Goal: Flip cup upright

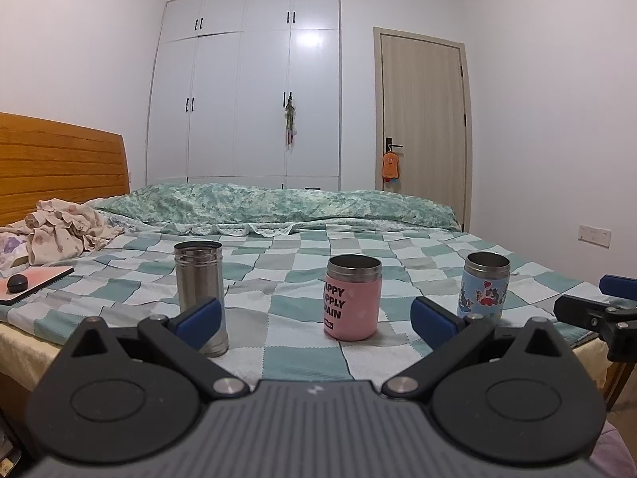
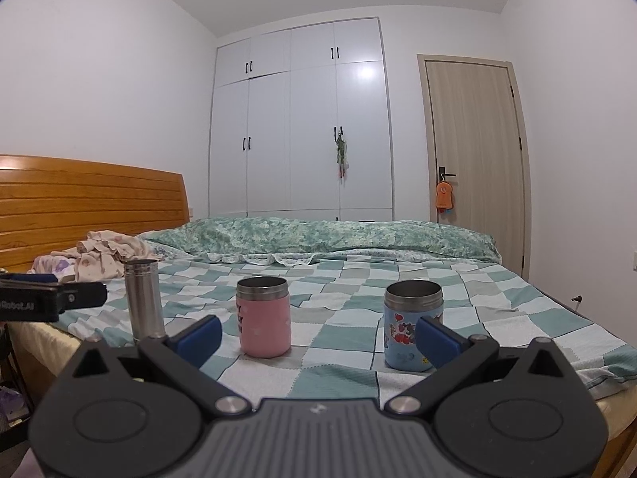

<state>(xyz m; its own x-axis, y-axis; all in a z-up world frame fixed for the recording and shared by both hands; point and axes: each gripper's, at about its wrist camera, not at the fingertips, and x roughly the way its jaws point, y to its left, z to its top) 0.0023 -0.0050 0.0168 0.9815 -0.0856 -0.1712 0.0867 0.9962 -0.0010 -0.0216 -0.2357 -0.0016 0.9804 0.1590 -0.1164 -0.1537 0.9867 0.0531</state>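
Three cups stand upright, mouths up, in a row on the checkered bedspread. A tall steel cup is at the left, a pink cup in the middle, a blue cartoon cup at the right. My left gripper is open and empty, just short of the bed edge, facing the pink cup. My right gripper is open and empty, between the pink and blue cups, short of them. The right gripper shows at the right edge of the left wrist view.
A green quilt lies folded across the far side of the bed. Crumpled clothes and a tablet with a dark round object lie at the left near the wooden headboard. Wardrobe and door stand behind.
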